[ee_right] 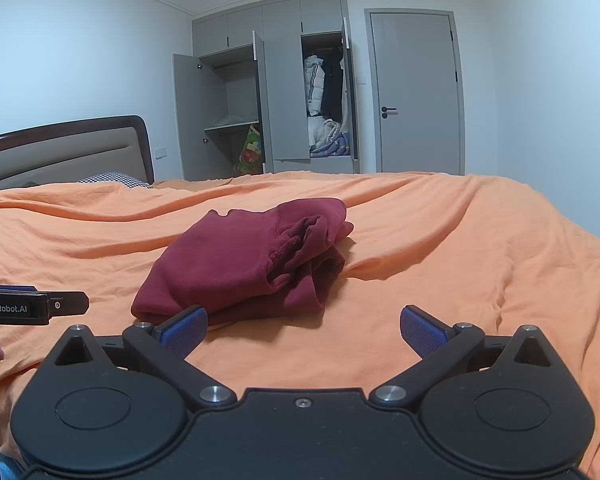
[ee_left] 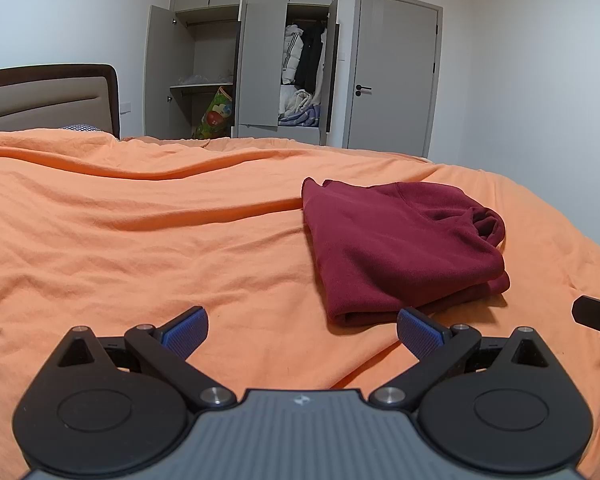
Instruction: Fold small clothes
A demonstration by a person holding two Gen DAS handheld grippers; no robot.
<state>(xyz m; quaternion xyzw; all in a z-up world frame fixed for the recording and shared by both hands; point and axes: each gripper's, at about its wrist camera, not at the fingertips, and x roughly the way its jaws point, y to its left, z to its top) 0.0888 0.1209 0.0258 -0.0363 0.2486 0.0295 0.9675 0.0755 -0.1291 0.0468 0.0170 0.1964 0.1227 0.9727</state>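
In the open wardrobe [ee_left: 260, 68], hung coats [ee_left: 304, 56] (both tongs spread, empty).

A folded garment [ee_right: 244, 264] lies on the bed [ee_right: 440, 240], wardrobe [ee_right: 268, 100] and door [ee_right: 418, 96] behind.

A single dark red garment [ee_left: 404, 248] of soft, fleecy cloth is seen lying folded into a compact, roughly rectangular bundle. It is laid flat on the orange bed cover [ee_left: 140, 240], with several layers stacked one upon another; the layered fold edges are shown along its near side. The upper surface is smooth and slightly domed. At the far right corner, a loosely bunched opening, possibly a collar or cuff, is turned outward and left rumpled. In the right wrist view the same garment [ee_right: 240, 264] is seen near the middle of the bed, its crumpled end pointed to the right.
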